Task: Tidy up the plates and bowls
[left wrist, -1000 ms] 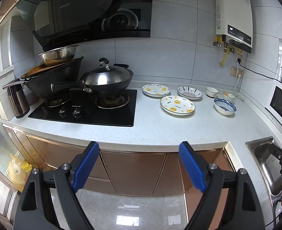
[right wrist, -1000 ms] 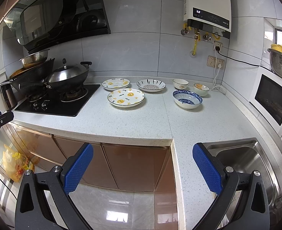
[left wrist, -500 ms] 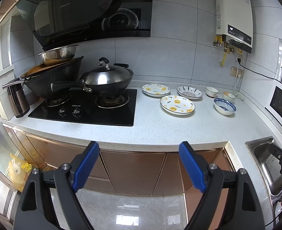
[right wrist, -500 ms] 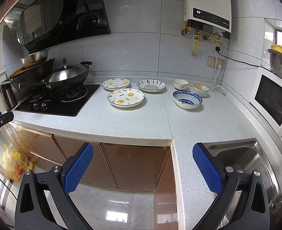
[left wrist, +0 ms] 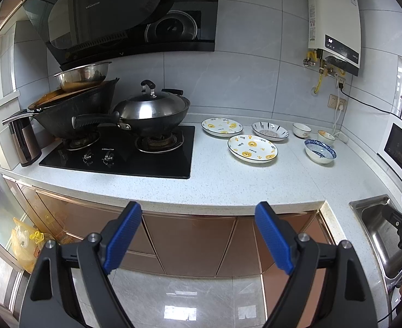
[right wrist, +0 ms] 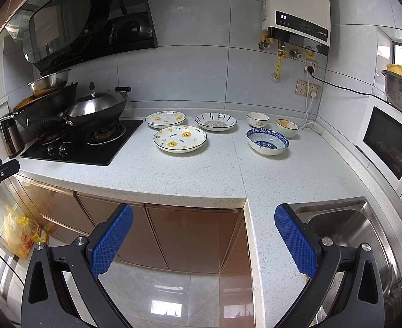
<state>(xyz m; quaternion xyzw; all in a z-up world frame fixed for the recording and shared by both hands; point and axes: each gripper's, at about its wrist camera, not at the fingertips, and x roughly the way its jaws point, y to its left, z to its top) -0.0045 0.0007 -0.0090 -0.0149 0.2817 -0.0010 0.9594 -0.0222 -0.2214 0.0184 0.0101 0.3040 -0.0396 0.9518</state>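
Three plates sit on the white counter: a near bear-print plate (right wrist: 180,138) (left wrist: 252,148), a far bear-print plate (right wrist: 165,118) (left wrist: 222,126), and a dark-patterned plate (right wrist: 215,121) (left wrist: 270,130). To their right stand a blue patterned bowl (right wrist: 267,141) (left wrist: 319,151) and two small bowls (right wrist: 257,119) (right wrist: 287,127). My left gripper (left wrist: 198,239) and right gripper (right wrist: 203,242) are both open and empty, held in front of the counter edge, well short of the dishes.
A gas hob (left wrist: 124,151) with a lidded wok (left wrist: 151,112) and a second wok holding a steel bowl (left wrist: 82,75) lies left. A sink (right wrist: 345,227) is at the right, a microwave (right wrist: 386,142) beyond it. A kettle (left wrist: 23,142) stands far left.
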